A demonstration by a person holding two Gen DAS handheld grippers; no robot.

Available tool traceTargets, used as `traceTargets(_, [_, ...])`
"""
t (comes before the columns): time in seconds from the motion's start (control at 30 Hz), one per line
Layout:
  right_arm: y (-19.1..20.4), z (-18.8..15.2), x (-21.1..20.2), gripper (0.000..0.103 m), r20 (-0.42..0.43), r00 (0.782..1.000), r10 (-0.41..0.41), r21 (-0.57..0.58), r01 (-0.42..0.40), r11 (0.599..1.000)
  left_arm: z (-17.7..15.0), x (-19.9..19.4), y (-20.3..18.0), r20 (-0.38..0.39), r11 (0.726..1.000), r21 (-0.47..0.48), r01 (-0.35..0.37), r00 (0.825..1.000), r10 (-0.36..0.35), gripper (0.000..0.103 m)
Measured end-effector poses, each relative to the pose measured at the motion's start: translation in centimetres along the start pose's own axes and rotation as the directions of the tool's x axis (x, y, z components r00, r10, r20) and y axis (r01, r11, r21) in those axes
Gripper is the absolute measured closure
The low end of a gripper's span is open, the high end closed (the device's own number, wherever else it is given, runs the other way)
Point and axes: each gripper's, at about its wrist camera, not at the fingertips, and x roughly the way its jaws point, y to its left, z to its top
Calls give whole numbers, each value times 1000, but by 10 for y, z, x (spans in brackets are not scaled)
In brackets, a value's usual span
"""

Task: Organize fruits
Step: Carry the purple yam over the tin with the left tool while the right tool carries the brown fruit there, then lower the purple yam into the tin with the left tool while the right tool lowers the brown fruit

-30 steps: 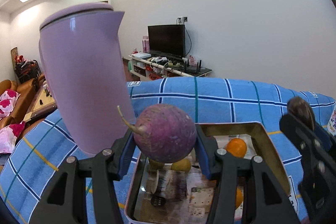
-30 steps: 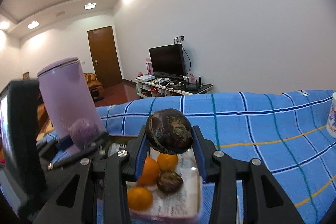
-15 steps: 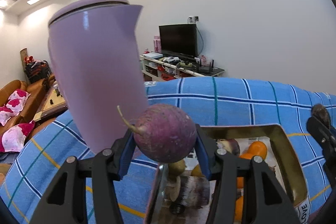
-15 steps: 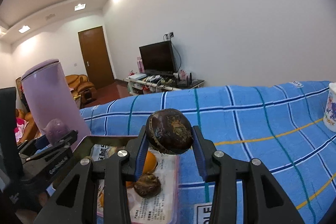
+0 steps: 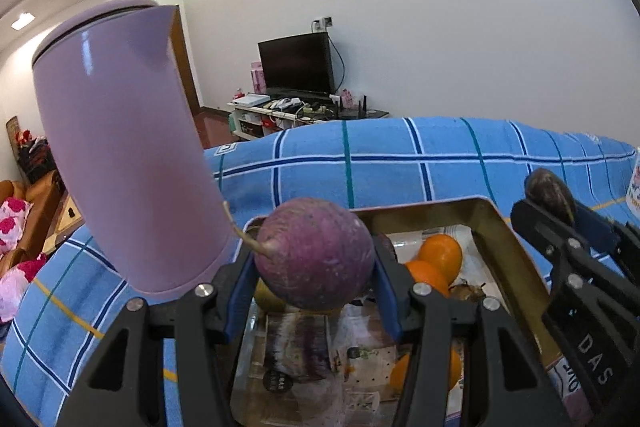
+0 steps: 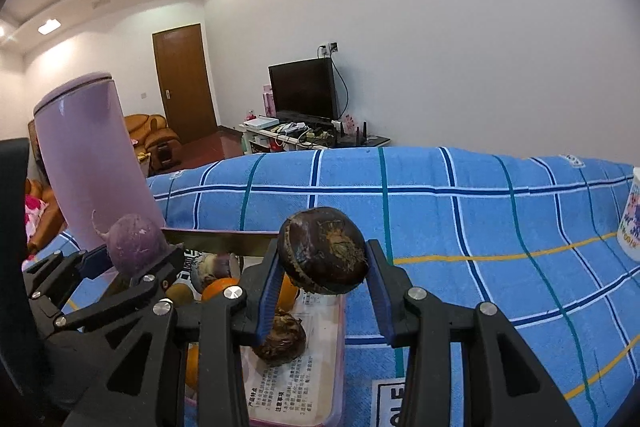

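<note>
- A round purple fruit [image 5: 316,254] with a thin pale stalk is clamped between the blue pads of the left gripper [image 5: 316,267]; it is held above the near end of the tray [image 5: 516,251].
- The same purple fruit [image 6: 134,241] and left gripper [image 6: 132,263] are seen in the right wrist view, to the left of the tray [image 6: 224,247].
- A dark brown, rough-skinned fruit [image 6: 323,251] is gripped by the right gripper [image 6: 323,279], held above the right edge of the tray.
- In the left wrist view the brown fruit [image 5: 548,193] is seen edge-on in the right gripper [image 5: 560,223], at the right side of the tray.
- The tray is a shallow gold-rimmed tin lined with printed paper; it rests on a blue checked cloth [image 6: 460,211].
- Inside the tray, oranges [image 5: 440,253] are grouped towards the far end, with another orange nearer the camera.
- A second brown fruit [image 6: 280,339] lies on the tray's paper lining, below the right gripper.
- A yellowish fruit [image 5: 268,301] lies in the tray under the left gripper; its kind cannot be told, being mostly hidden.
- A lilac kettle [image 5: 120,147] stands on the cloth just left of the tray.
- A white printed cup [image 6: 632,223] is cut off at the frame edge, well to the right of the tray.
</note>
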Motion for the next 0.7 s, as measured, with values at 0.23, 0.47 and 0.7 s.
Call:
traceTargets(0.23, [5,-2,10,61,-47,999,8,-26,-9,1000,-2,9,-1,-41,1000,3,10,999,-10,49])
traceTargets(0.47, [7,-1,22,61,-99,995,24,-30,-27,999,-1,12,0,-58,1000,5,5,998,-5,49])
traceTargets(0.7, [10,0,26,61,-124,992,32,-43,-38,998,-1,18,3,-73,1000,-1,4,997,-4,49])
